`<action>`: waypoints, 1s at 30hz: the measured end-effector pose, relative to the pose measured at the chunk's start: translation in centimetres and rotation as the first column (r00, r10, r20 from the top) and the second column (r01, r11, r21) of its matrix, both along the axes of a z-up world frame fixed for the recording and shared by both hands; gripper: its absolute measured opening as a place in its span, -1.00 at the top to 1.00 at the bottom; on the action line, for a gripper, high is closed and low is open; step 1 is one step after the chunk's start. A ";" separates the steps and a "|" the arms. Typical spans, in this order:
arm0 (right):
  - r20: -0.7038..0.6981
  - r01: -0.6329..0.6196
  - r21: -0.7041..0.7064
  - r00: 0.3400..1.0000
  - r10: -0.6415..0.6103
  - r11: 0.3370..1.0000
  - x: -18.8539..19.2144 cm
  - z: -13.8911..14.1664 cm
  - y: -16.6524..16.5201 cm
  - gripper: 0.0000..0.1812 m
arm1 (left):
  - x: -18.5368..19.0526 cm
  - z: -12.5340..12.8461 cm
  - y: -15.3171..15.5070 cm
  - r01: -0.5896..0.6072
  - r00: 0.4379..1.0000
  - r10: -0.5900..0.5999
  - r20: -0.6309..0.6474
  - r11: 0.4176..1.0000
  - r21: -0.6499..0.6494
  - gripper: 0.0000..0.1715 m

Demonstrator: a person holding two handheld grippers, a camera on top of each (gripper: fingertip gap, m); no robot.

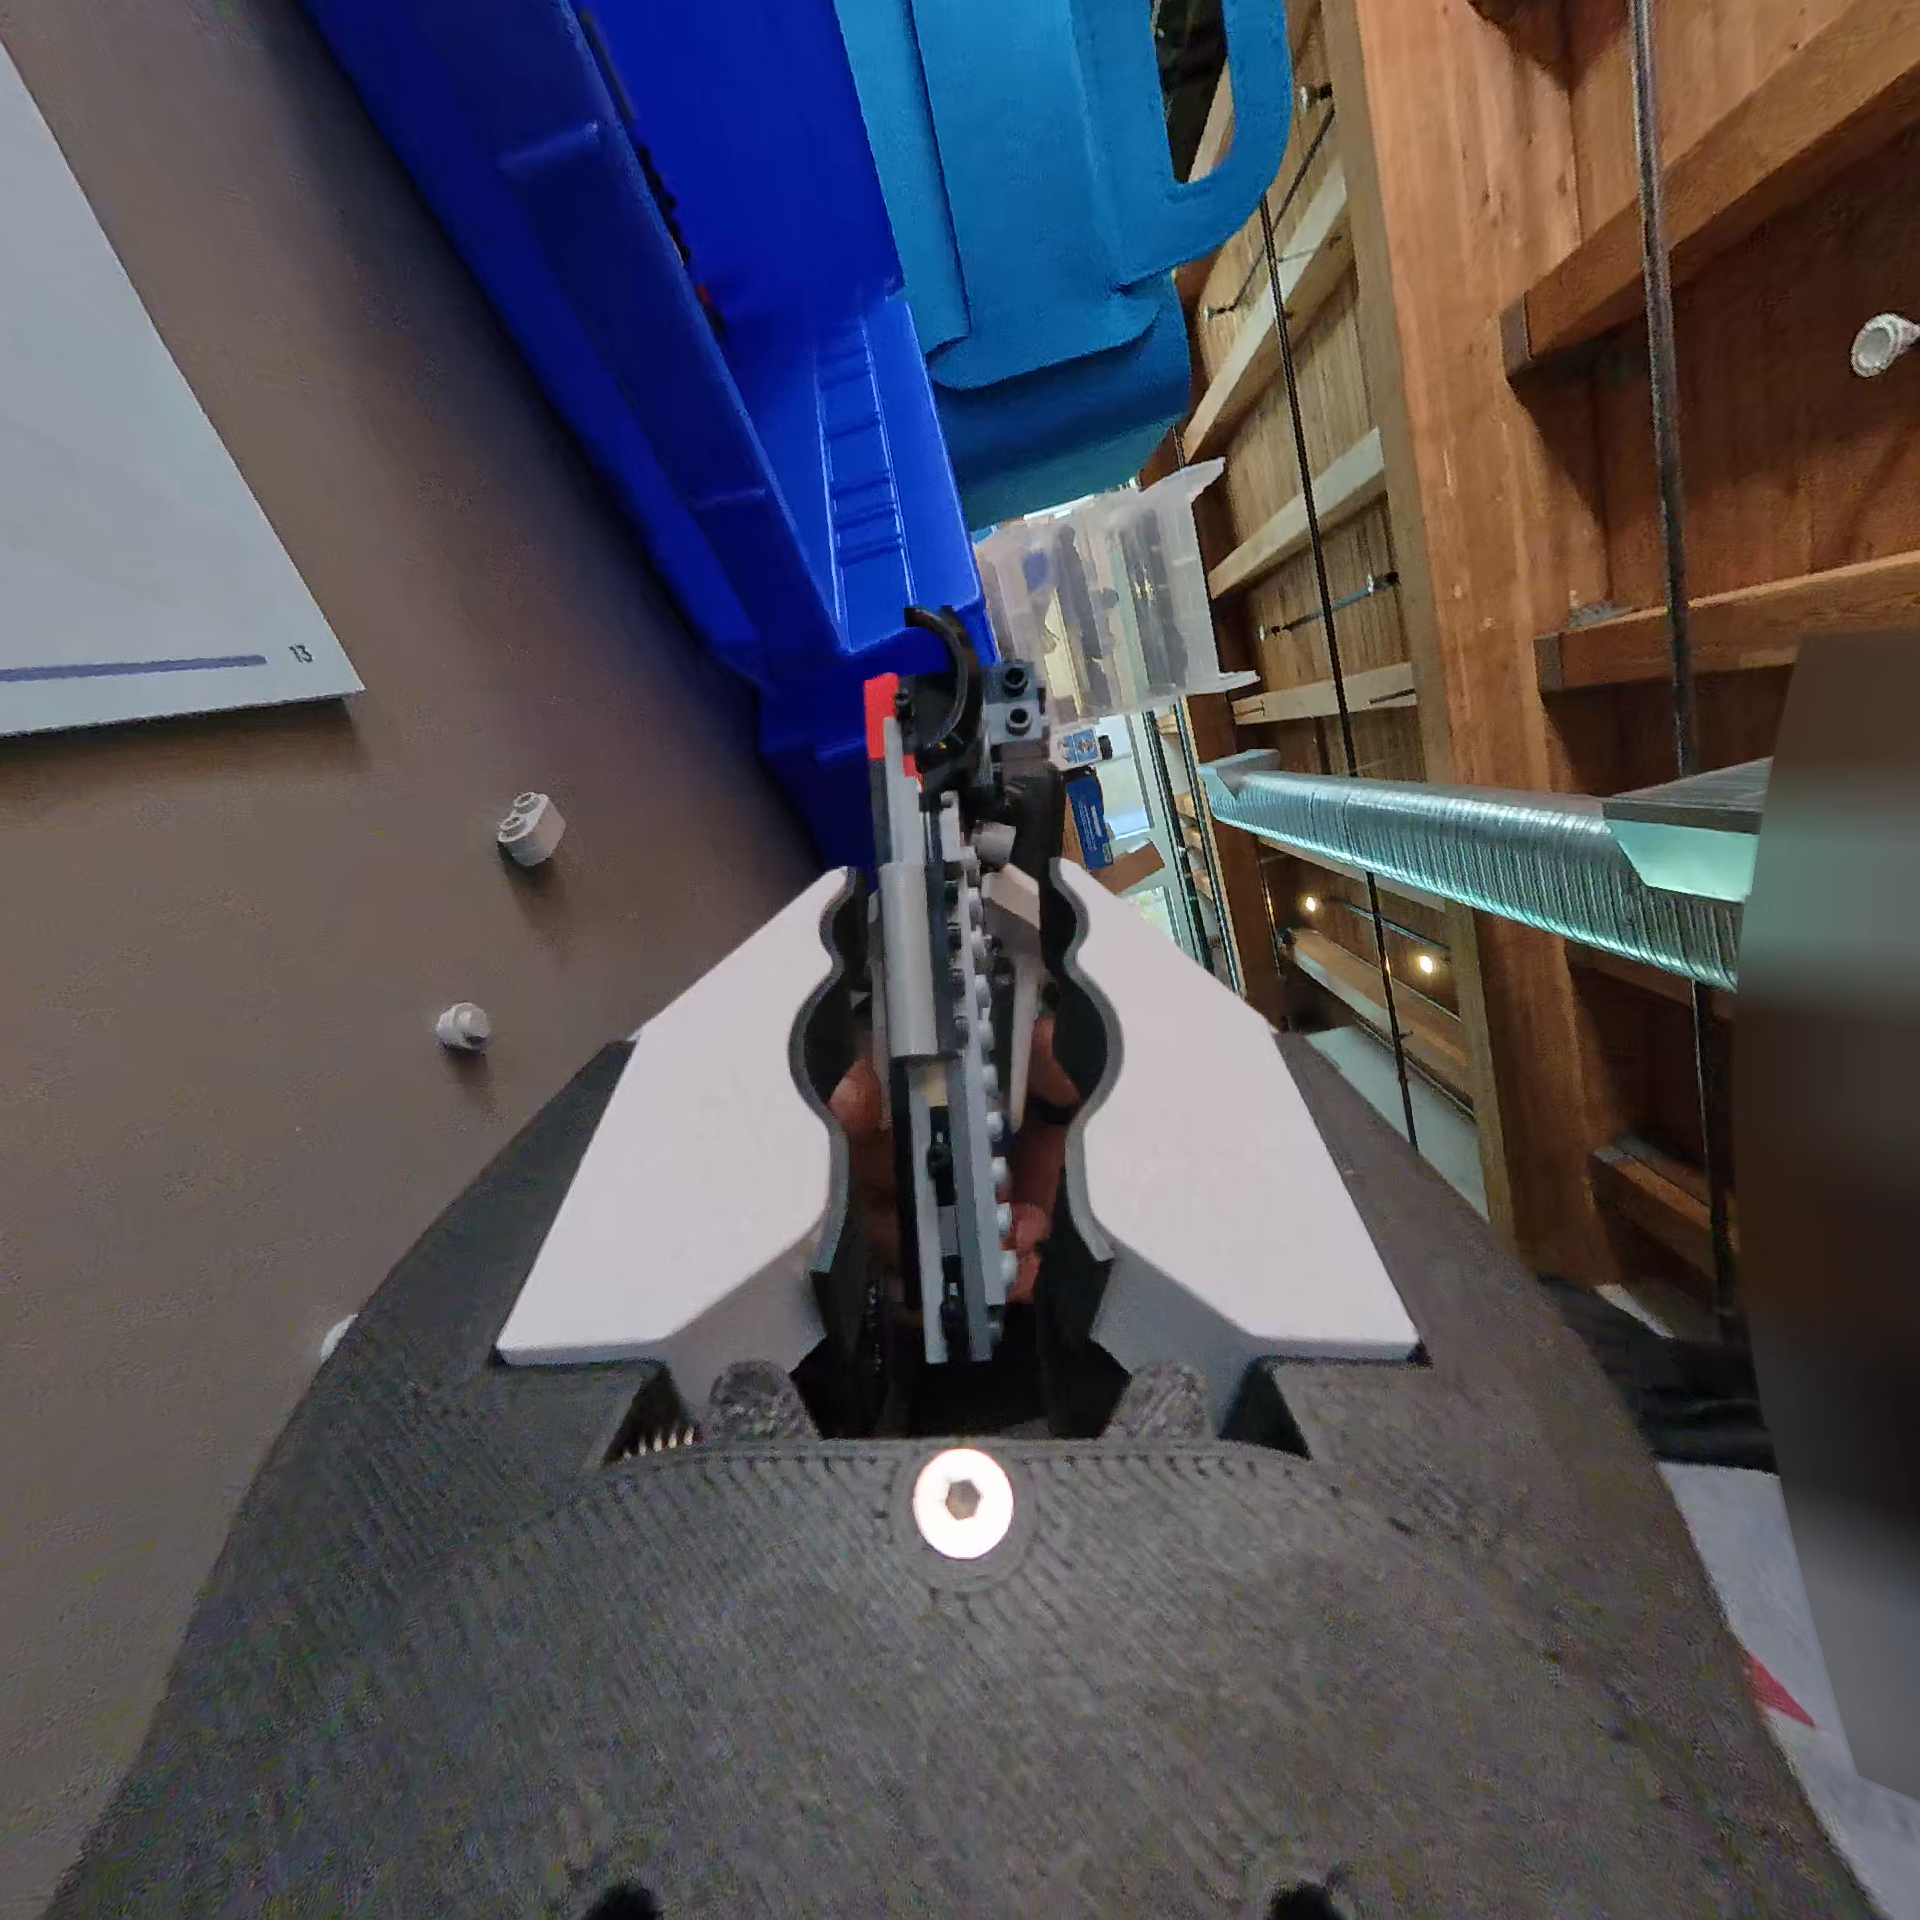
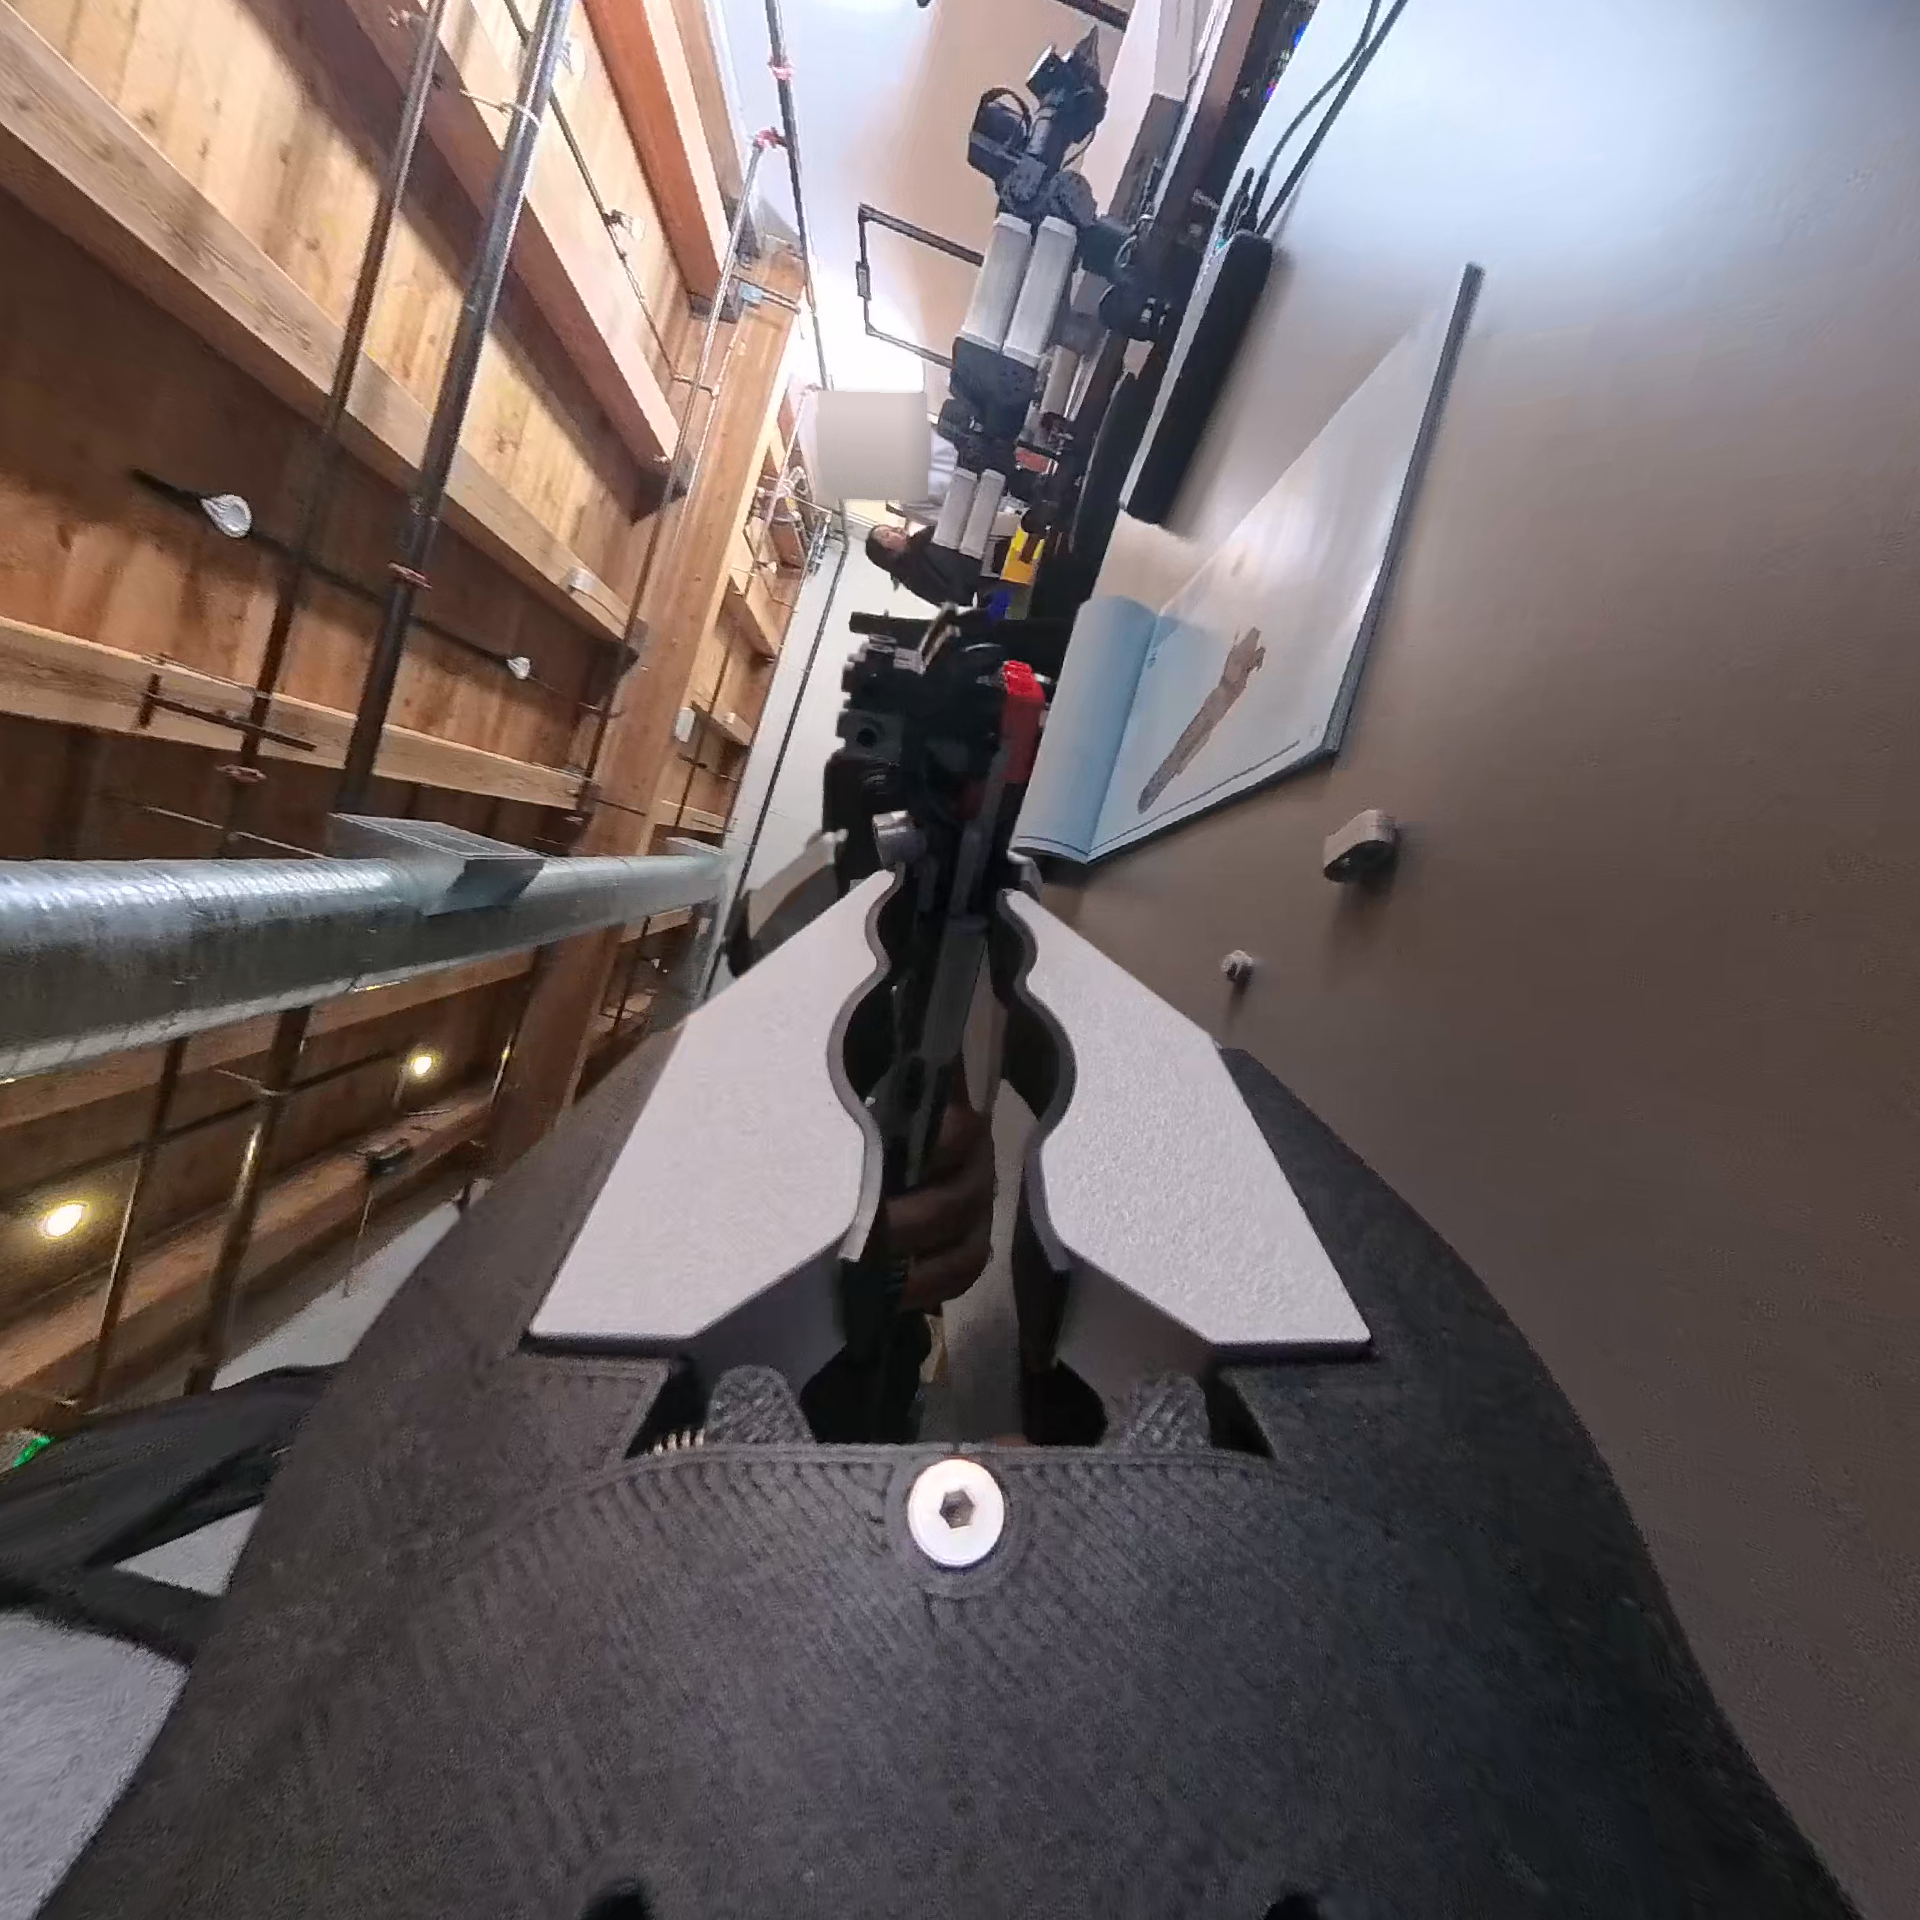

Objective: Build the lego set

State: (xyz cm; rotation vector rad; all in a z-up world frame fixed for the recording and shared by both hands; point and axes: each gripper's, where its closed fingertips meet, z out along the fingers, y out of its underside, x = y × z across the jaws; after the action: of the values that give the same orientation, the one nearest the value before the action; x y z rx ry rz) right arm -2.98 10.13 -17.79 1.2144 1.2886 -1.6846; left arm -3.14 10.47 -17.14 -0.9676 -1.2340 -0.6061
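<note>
Between both grippers' closed jaws, the lego model (image 1: pixel 940 997) (image 2: pixel 940 883) points lengthwise forward.

Lego model's (image 1: pixel 940 1039) lower end hidden btwn fingers (image 1: pixel 717 1101); instruction booklet (image 1: pixel 125 520) cut off at left edge.

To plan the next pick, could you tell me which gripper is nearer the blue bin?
Probably left. The left gripper, shut on the lego model, points at the blue bin close ahead; the right gripper shows no bin in view.

Blue bin (image 1: pixel 727 343), wooden shelving (image 1: pixel 1558 312) (metal duct (image 1: pixel 1455 852) across it).
</note>
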 end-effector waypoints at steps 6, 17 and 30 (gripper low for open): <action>0.020 -0.046 -0.018 0.999 0.047 0.999 0.2 0.1 -0.1 0.84 | 0.3 0.0 0.4 0.070 0.997 -0.070 -0.021 0.997 0.012 0.67; -0.077 -0.035 0.058 0.996 0.040 0.998 -1.2 1.1 0.1 0.84 | -1.0 0.2 -0.3 0.034 0.999 -0.035 0.015 0.996 0.086 0.78; -0.205 0.111 0.258 0.977 -0.058 0.960 -3.5 -1.0 4.1 0.82 | -3.4 0.2 -2.1 -0.010 1.000 0.010 0.004 0.999 0.048 0.78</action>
State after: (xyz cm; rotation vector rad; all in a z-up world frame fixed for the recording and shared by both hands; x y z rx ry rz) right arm -6.53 14.25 -18.83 1.2985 1.6495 -1.7688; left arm -6.50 8.38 -16.95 -0.9198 -1.2214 -0.6273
